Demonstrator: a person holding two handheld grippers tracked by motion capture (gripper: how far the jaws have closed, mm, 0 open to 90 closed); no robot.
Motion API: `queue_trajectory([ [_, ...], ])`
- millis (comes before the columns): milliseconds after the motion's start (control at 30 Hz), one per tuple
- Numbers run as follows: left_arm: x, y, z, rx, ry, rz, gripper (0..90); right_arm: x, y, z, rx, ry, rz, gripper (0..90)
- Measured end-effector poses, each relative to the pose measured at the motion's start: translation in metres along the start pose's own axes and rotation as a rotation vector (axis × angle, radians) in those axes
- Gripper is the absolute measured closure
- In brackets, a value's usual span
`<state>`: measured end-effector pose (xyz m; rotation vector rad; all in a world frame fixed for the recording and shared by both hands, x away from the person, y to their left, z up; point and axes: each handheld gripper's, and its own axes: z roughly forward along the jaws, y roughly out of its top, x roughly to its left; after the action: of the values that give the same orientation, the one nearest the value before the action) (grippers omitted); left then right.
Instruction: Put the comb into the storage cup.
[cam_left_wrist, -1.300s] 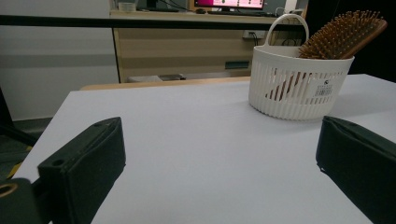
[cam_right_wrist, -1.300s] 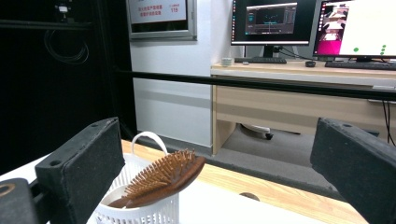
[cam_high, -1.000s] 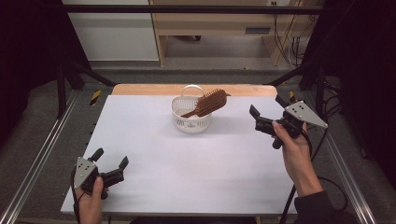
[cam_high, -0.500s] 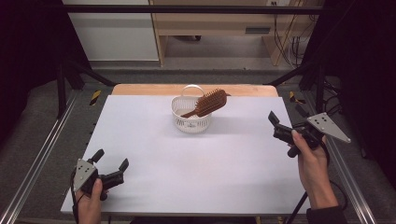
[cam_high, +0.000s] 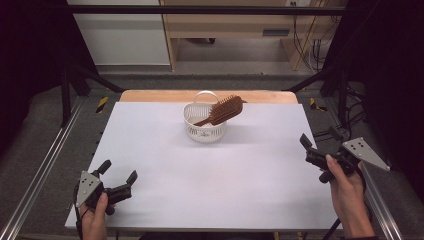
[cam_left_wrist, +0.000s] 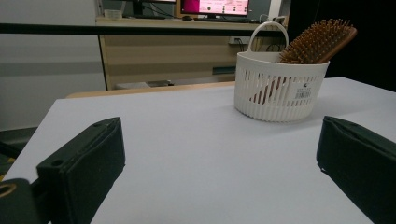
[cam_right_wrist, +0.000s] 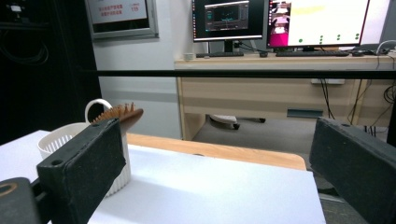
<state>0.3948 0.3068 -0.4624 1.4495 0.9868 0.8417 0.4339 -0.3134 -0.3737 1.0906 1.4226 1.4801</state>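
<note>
White basket (cam_high: 205, 129) with slatted walls at the table's (cam_high: 200, 185) far edge; brown wooden hairbrush (cam_high: 225, 109) in it; pale lavender-white table with a tan far strip; black grippers (cam_high: 118, 182) (cam_high: 320, 150), grey plates

High view overhead facing forward, both tongs views low over table (cam_high: 240, 170), sharing basket (cam_left_wrist: 278, 88)

the brush (cam_high: 223, 110) is brown wood with a slight sheen, its bristles a paler brown. the basket (cam_high: 204, 127) looks like white plastic, slotted and matt, with a paper label. the table (cam_high: 210, 185) top is smooth, matt and pale, with a bare wood strip along its far edge. the gripper (cam_left_wrist: 219, 172) pads look black, matt and faintly grained.
</note>
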Motion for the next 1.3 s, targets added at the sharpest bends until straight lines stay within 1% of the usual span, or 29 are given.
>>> queue_trajectory([
  [100,0.002,0.0,-0.001,-0.002,0.002,-0.005,1.1,-0.001,-0.004,-0.003,0.002,0.0,0.003,3.3],
  [200,0.006,0.0,-0.004,-0.006,0.008,-0.017,1.1,-0.002,-0.014,-0.008,0.02,0.003,-0.009,3.1],
  [300,0.007,-0.001,-0.004,-0.003,0.005,-0.023,1.1,-0.002,-0.018,-0.011,0.025,0.003,-0.016,3.0],
  [333,0.009,-0.002,-0.005,0.0,0.006,-0.026,1.2,-0.003,-0.021,-0.014,0.025,0.006,-0.017,3.0],
  [467,0.009,-0.002,-0.006,-0.003,0.006,-0.029,1.2,-0.006,-0.027,-0.019,0.028,0.007,-0.011,3.0],
  [500,0.01,-0.001,-0.007,-0.003,0.009,-0.023,1.2,-0.008,-0.03,-0.023,0.035,0.003,-0.007,3.0],
  [567,0.009,-0.001,-0.008,0.0,0.001,-0.025,1.2,-0.009,-0.031,-0.024,0.037,0.0,-0.004,2.5],
  [600,0.009,-0.001,-0.008,-0.001,0.0,-0.027,1.2,-0.011,-0.034,-0.027,0.037,-0.016,-0.006,2.6],
  [667,0.007,-0.002,-0.007,0.002,-0.009,-0.034,1.3,-0.012,-0.036,-0.029,0.041,-0.01,0.003,2.7],
  [733,0.004,-0.003,-0.008,0.006,-0.013,-0.029,1.2,-0.012,-0.039,-0.03,0.05,-0.009,0.0,2.5],
  [867,0.004,-0.004,-0.009,0.008,-0.015,-0.03,1.2,-0.012,-0.041,-0.03,0.054,-0.004,0.0,2.4],
  [1000,0.007,-0.003,-0.013,-0.002,0.001,-0.036,1.2,-0.009,-0.045,-0.029,0.063,-0.003,-0.007,2.0],
  [1133,0.009,-0.004,-0.016,-0.005,0.002,-0.042,1.2,-0.009,-0.049,-0.029,0.069,-0.001,-0.004,2.1],
  [1300,0.012,-0.004,-0.019,-0.014,0.004,-0.058,1.2,-0.006,-0.053,-0.029,0.076,0.011,-0.003,2.4],
])
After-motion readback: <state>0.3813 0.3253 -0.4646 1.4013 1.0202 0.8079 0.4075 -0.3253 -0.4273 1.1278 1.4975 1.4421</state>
